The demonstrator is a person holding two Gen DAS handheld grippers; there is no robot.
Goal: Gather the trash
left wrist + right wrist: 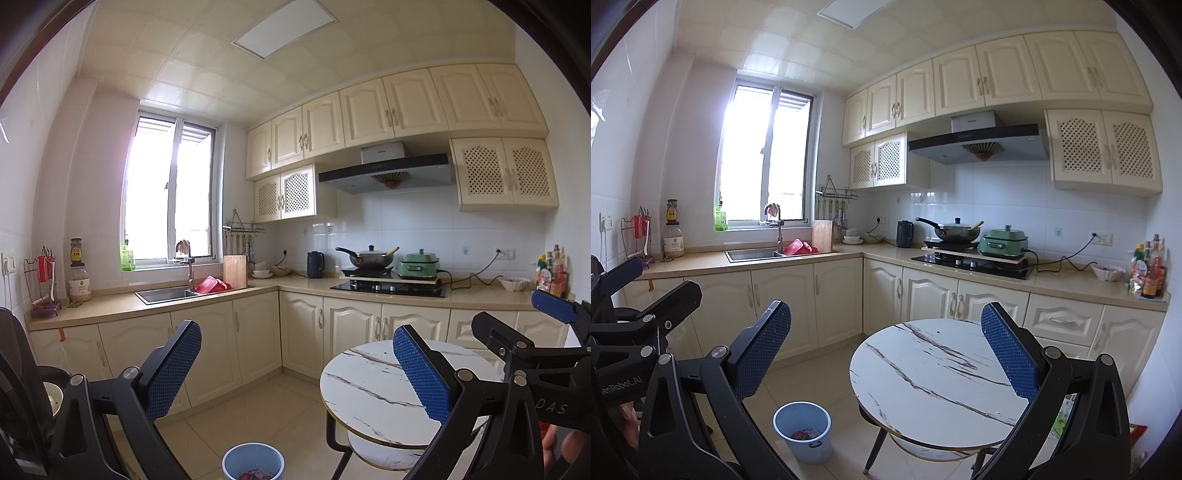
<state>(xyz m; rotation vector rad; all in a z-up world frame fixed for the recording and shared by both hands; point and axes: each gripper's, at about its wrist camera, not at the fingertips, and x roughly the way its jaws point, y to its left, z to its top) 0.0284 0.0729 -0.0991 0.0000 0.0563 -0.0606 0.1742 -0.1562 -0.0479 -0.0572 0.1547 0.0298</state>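
Trash (806,434) in bin (783,415), both grippers (295,373) (886,354) empty, fingers (759,352) apart

The right gripper (554,408) body reads "DAS"; the left gripper (620,384) body reads "enRobot.AI", its start cut off

Home kitchen: sink (168,294), hob (388,287), cream cupboards (391,107).

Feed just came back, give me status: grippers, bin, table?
Left gripper open, empty. Right gripper open, empty. Bin on floor left of table, scraps inside. Tabletop bare; nothing blocking.
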